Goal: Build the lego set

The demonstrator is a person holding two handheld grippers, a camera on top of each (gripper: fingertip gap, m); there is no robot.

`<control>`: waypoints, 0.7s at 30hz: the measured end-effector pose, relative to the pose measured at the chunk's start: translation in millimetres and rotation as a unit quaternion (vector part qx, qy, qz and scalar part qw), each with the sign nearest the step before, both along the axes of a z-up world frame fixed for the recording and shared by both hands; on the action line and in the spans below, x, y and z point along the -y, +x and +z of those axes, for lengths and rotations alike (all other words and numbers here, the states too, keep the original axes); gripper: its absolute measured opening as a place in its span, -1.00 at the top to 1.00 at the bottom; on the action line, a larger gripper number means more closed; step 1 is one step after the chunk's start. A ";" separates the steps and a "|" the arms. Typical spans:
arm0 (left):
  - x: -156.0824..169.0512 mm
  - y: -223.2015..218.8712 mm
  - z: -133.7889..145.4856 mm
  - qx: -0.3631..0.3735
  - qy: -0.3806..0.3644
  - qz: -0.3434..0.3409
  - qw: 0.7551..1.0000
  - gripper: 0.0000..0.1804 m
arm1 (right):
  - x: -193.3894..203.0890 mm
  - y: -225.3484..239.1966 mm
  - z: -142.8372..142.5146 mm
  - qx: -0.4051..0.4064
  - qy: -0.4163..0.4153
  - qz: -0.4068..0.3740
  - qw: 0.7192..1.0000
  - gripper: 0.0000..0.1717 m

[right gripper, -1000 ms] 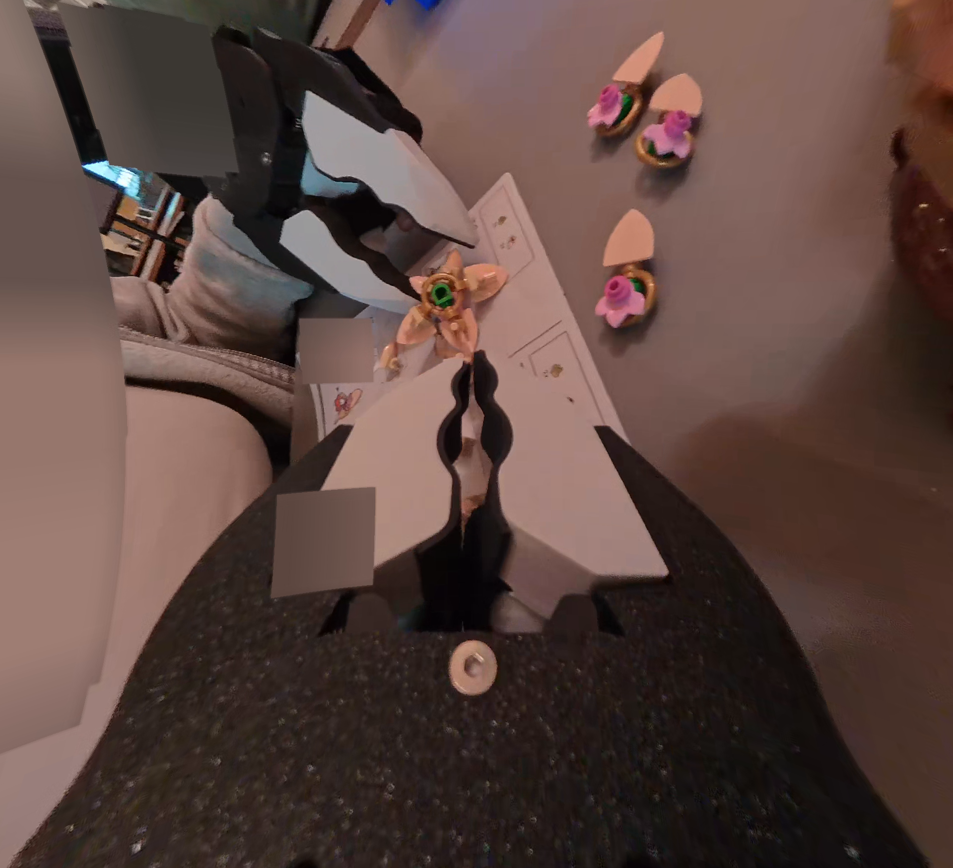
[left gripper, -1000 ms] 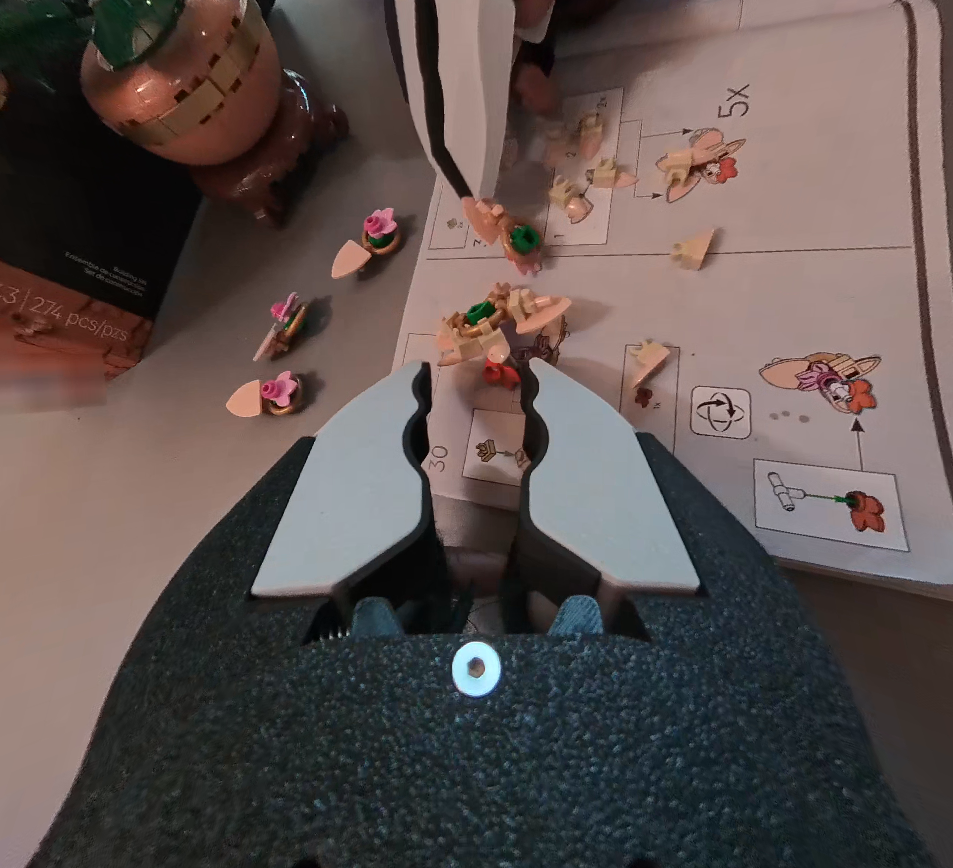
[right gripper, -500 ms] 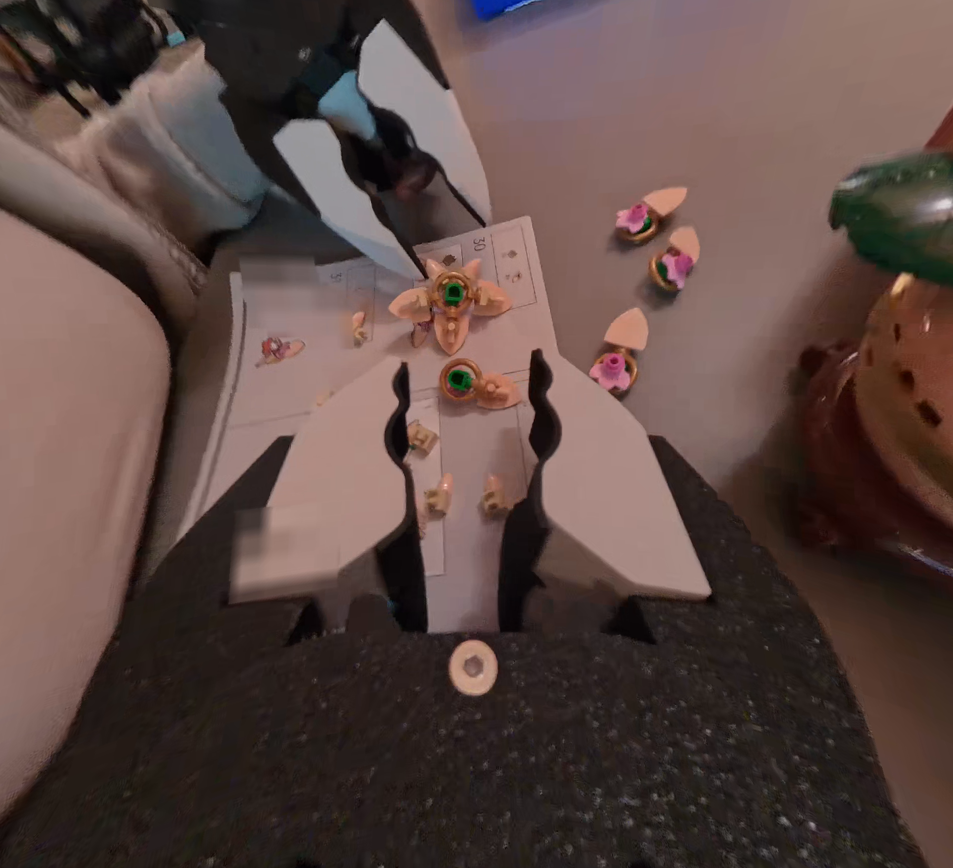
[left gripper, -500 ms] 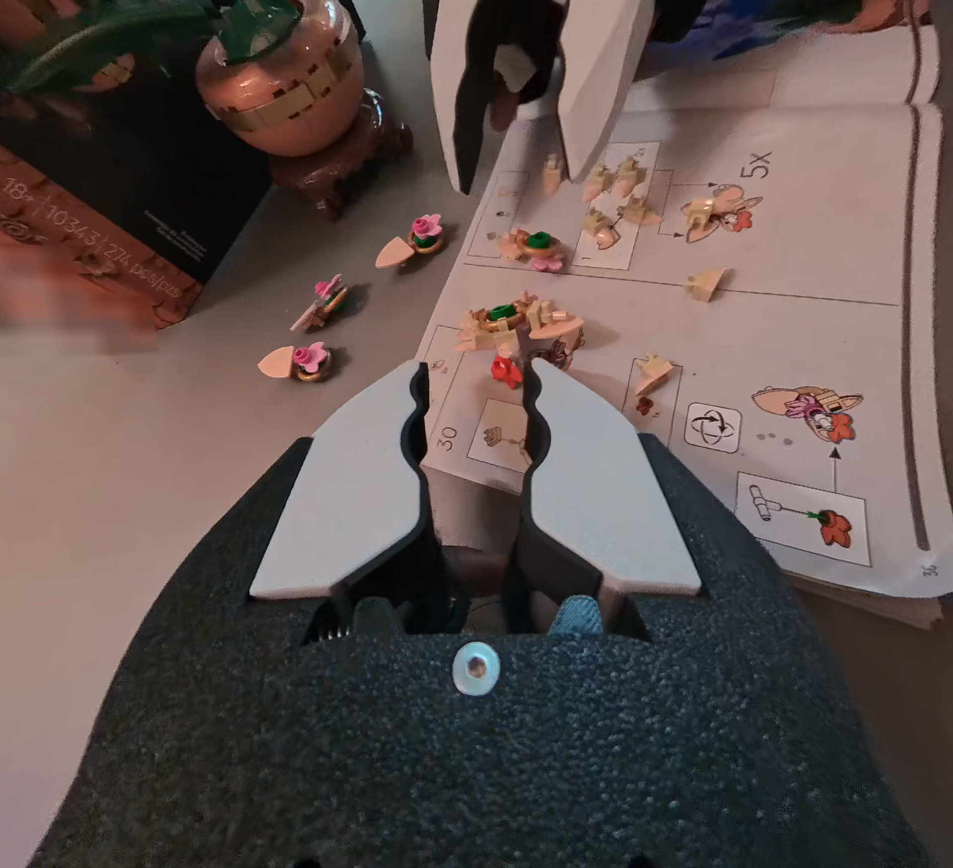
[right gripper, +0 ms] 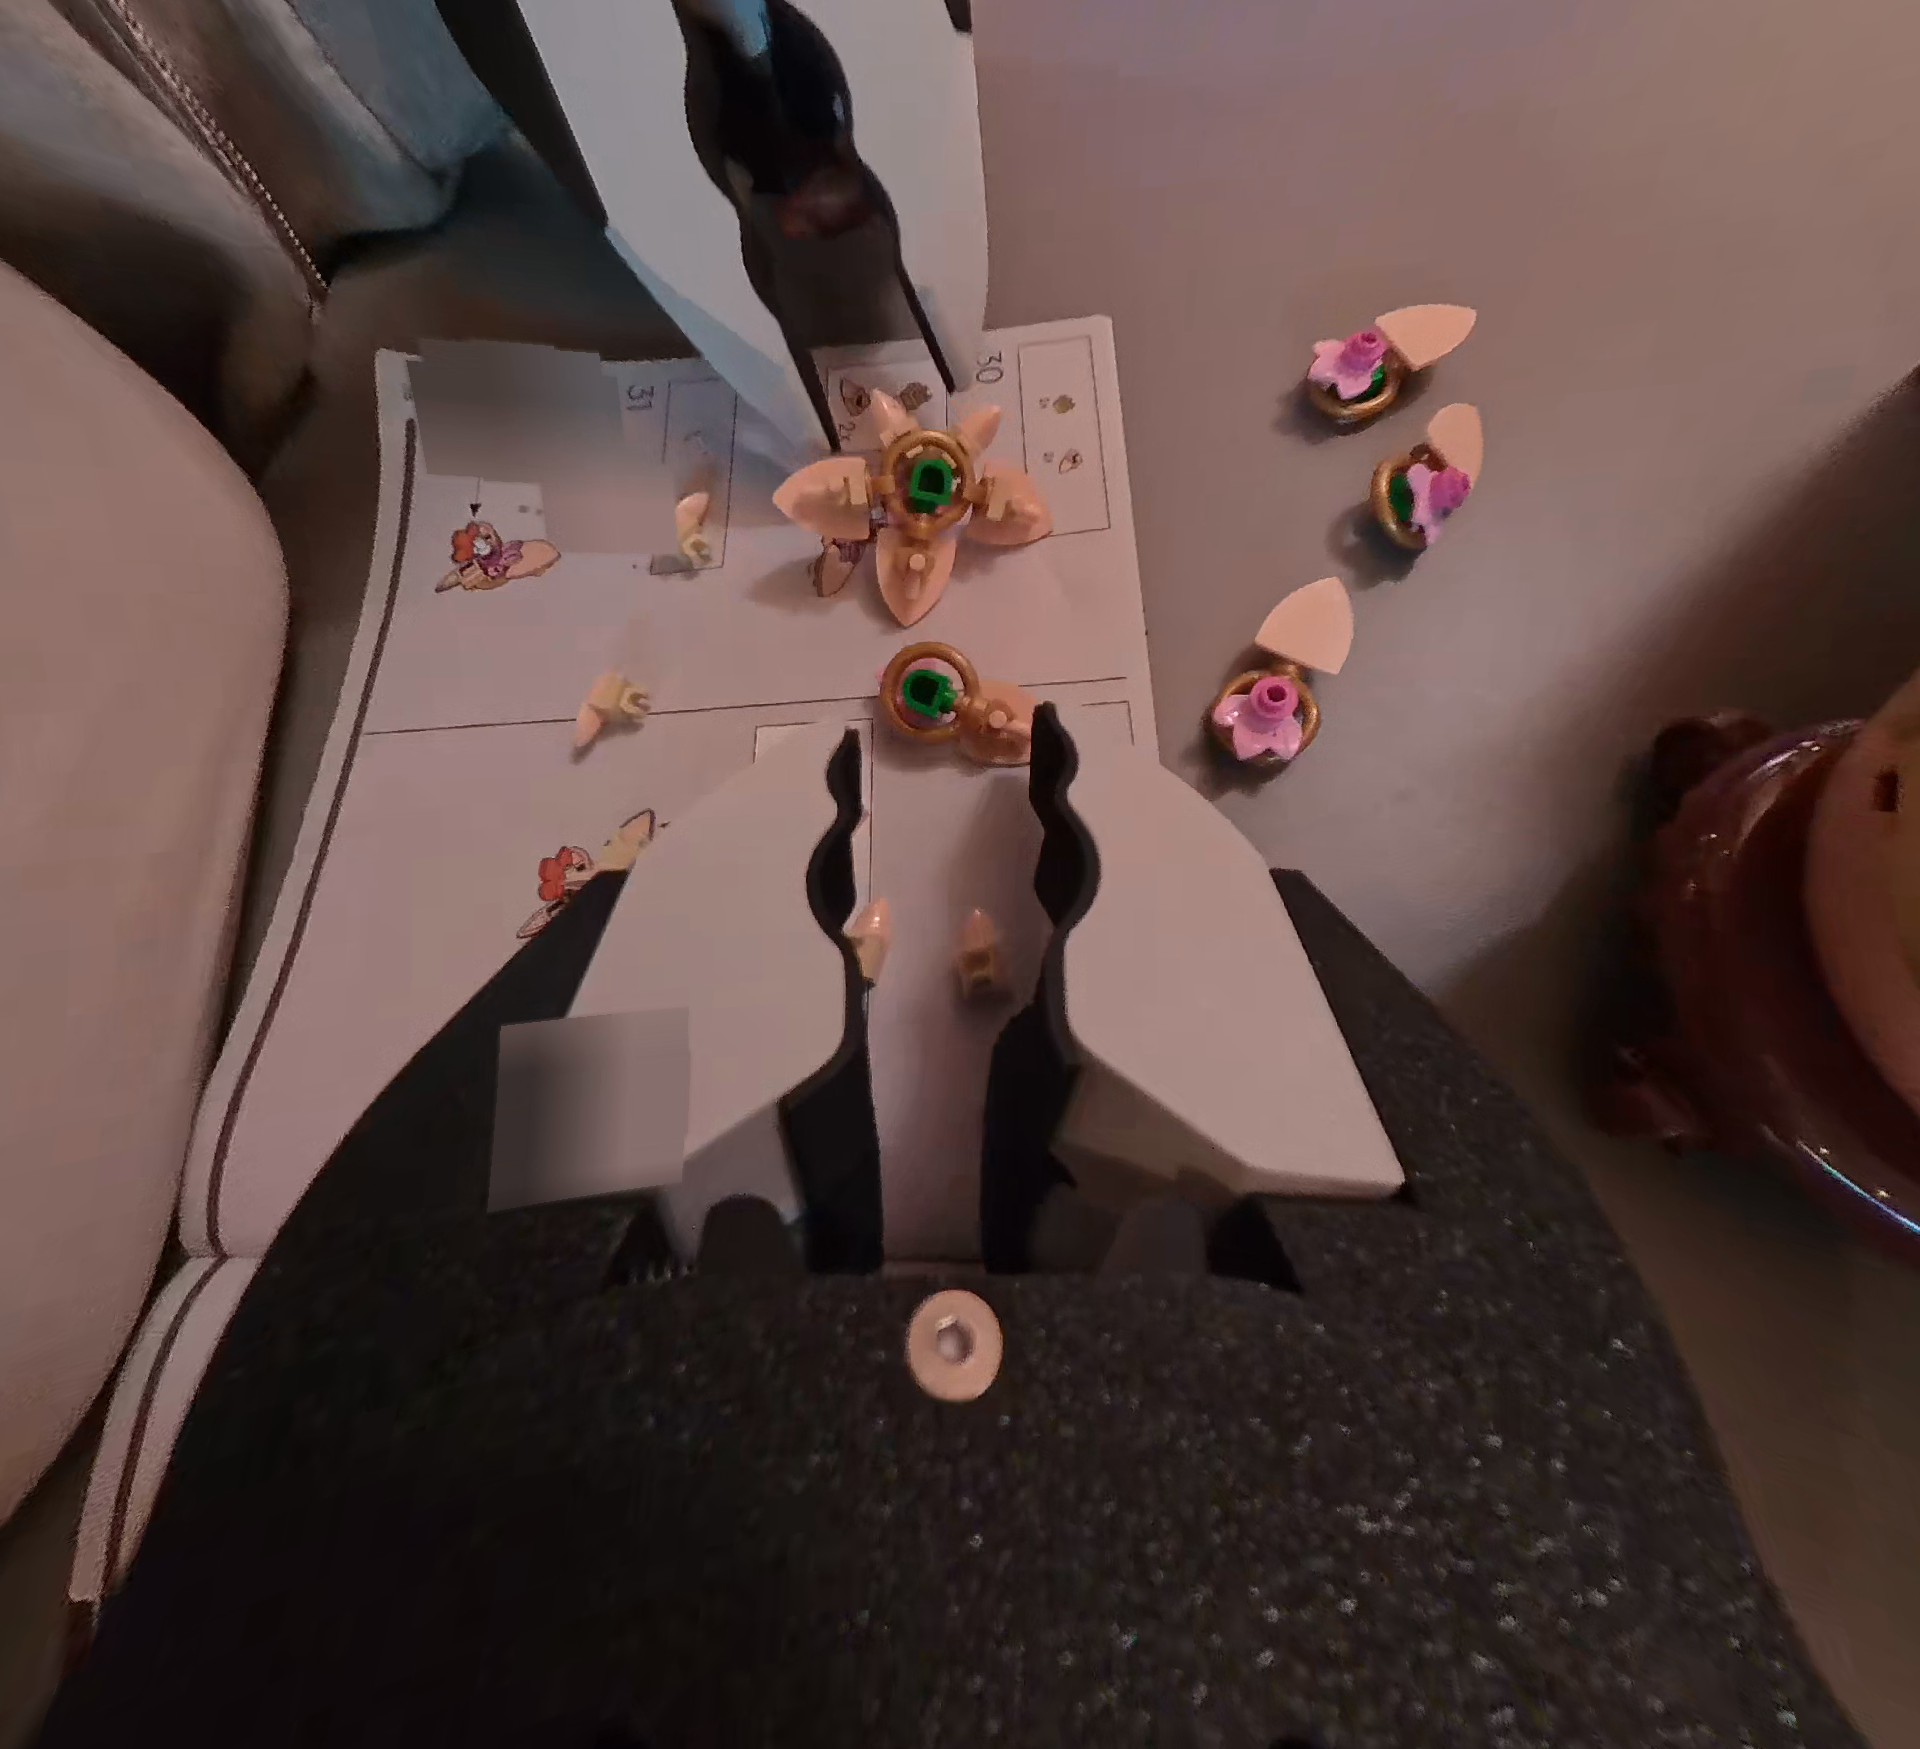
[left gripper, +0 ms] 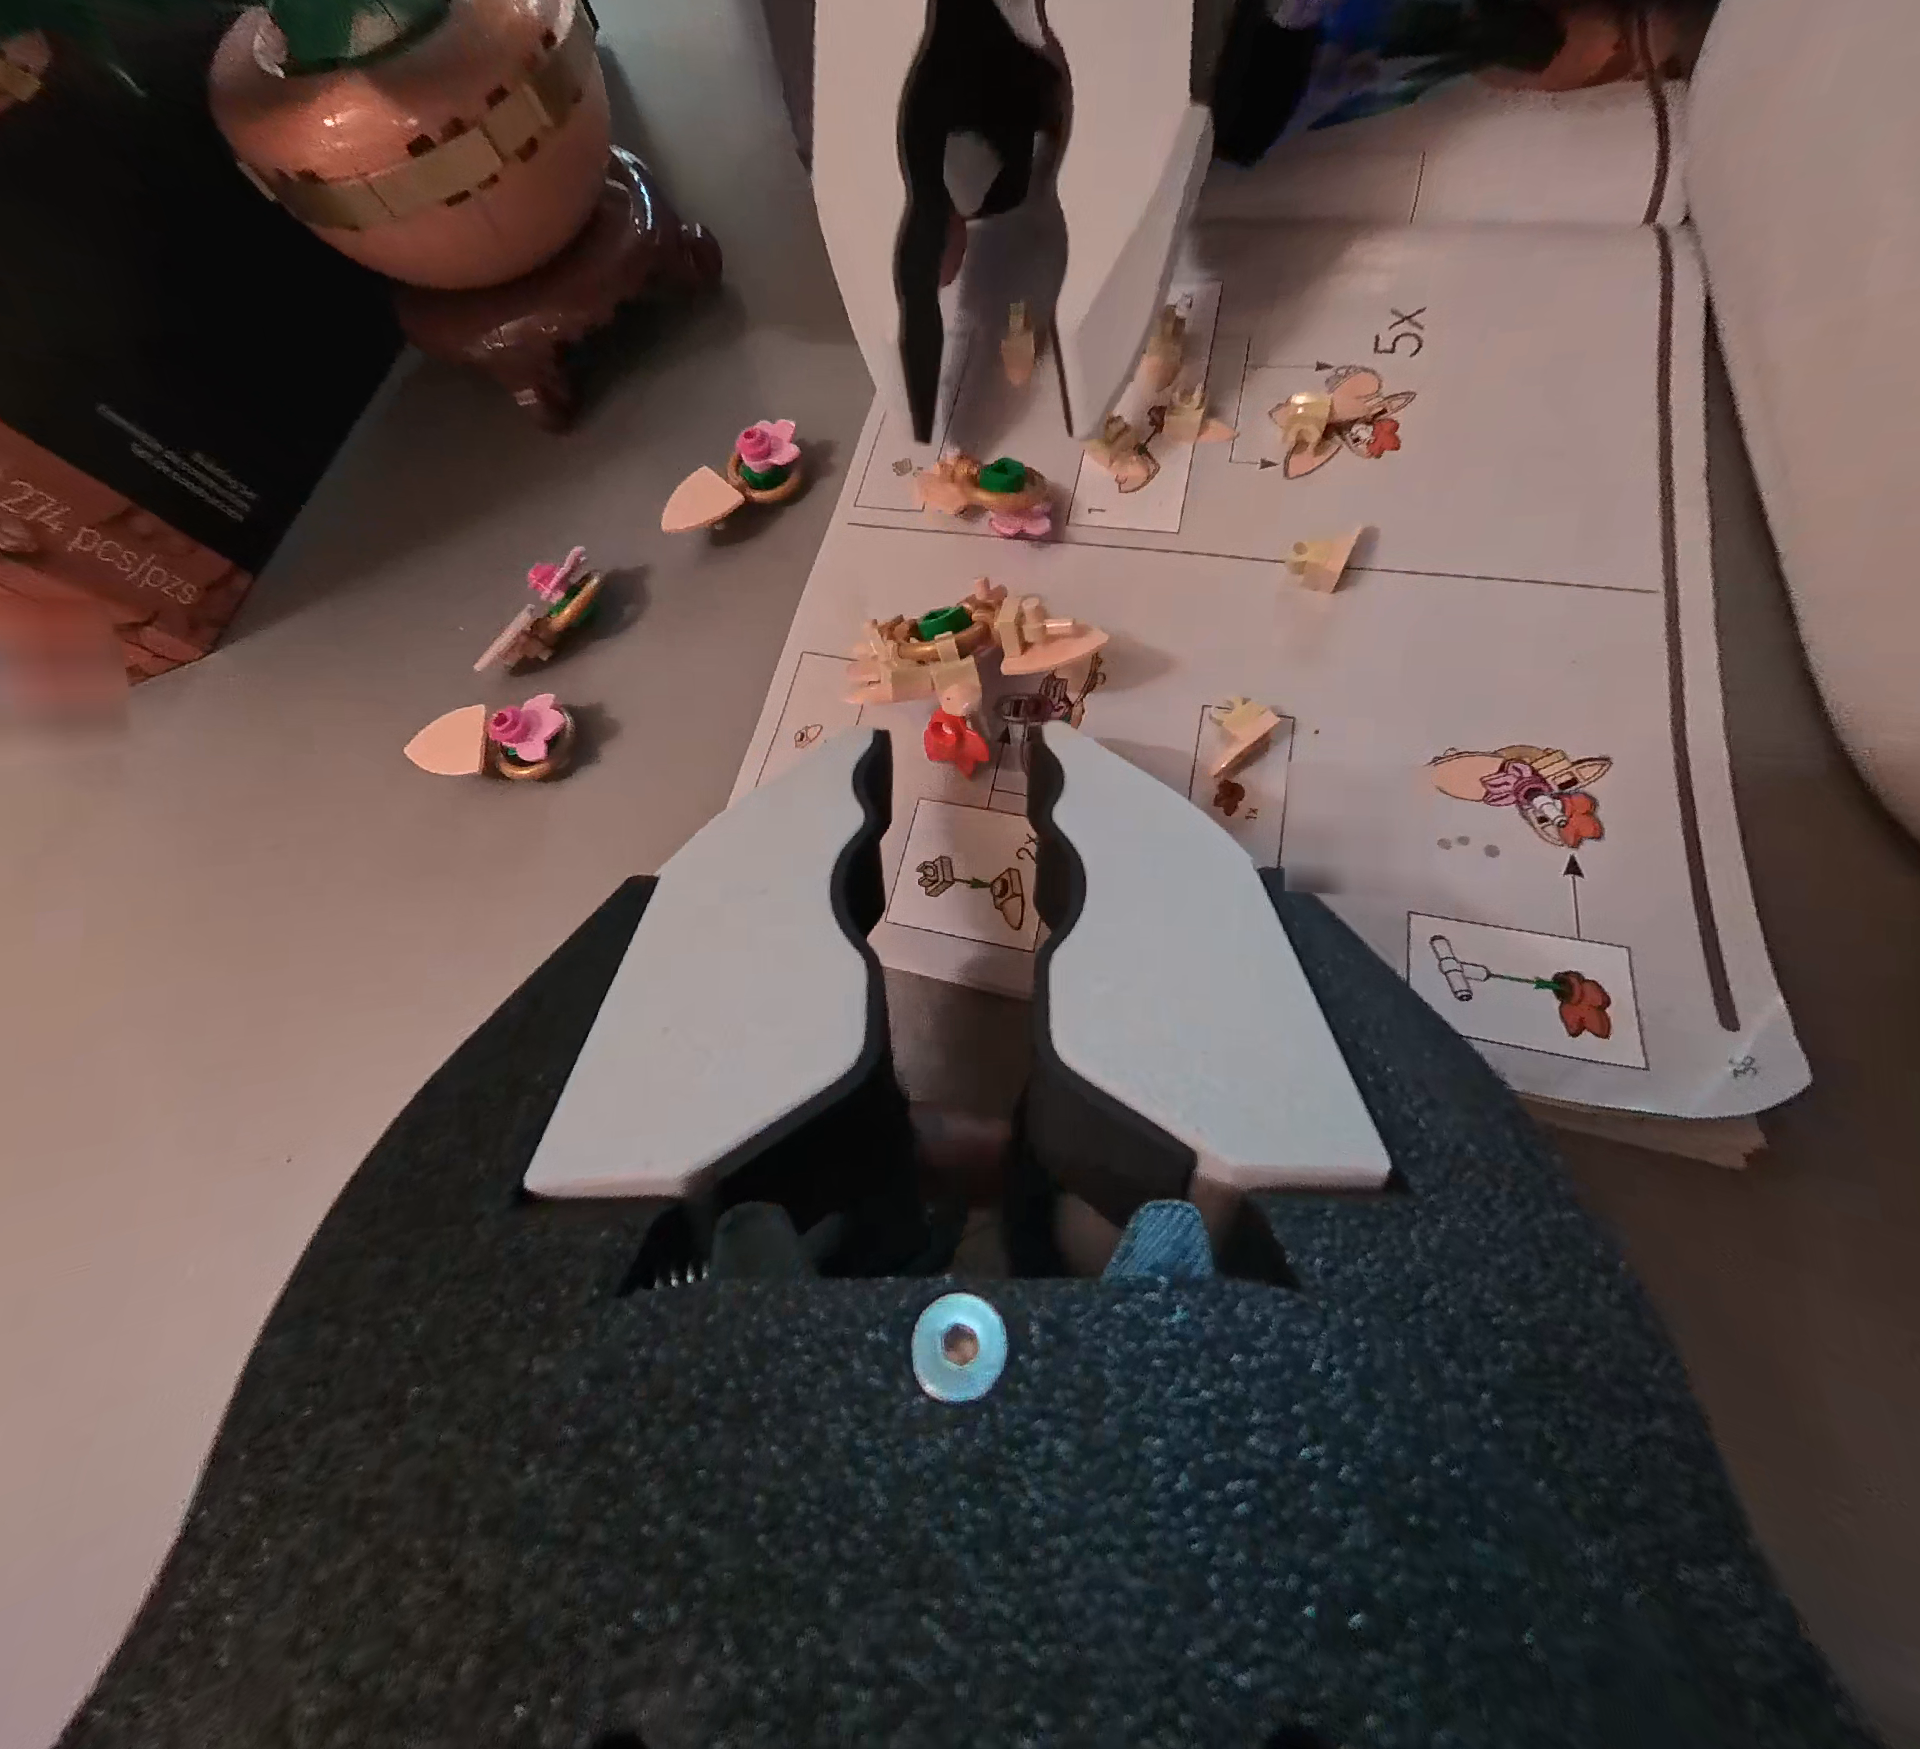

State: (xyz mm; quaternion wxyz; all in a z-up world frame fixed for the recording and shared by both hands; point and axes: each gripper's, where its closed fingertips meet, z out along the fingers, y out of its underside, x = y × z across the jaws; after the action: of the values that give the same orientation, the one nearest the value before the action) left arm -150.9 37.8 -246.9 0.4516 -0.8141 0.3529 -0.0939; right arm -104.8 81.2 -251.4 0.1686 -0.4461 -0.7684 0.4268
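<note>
Between the parted fingers of the left gripper [left gripper: 958, 749] sits a small red flower piece [left gripper: 953, 741] on the open instruction booklet [left gripper: 1475, 660], touching neither pad, just below a gold-ringed flower assembly [left gripper: 961, 650] with peach petals and a green centre. The right gripper [right gripper: 943, 743], jaws also apart, hovers over two loose peach petal pieces [right gripper: 925, 951] (both lying flat on the page), beside a gold ring with one petal [right gripper: 951, 702].

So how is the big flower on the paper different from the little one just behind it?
The big flower has several peach petals spread around its gold ring; the little flower shows only one. The big flower lies by the left gripper's fingers, the little one by the right gripper's. Both have a green middle and lie on the instruction booklet.
</note>
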 end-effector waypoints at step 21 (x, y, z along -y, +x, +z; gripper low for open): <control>3.3 3.7 -5.2 -0.020 -0.005 -0.016 1.000 0.76 | 6.5 -7.4 -12.3 0.014 0.057 0.013 0.998 0.62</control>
State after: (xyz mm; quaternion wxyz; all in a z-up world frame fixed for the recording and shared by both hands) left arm -147.2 34.5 -252.1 0.4387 -0.8123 0.3745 -0.0866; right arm -112.2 74.6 -263.7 0.1774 -0.4317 -0.7992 0.3787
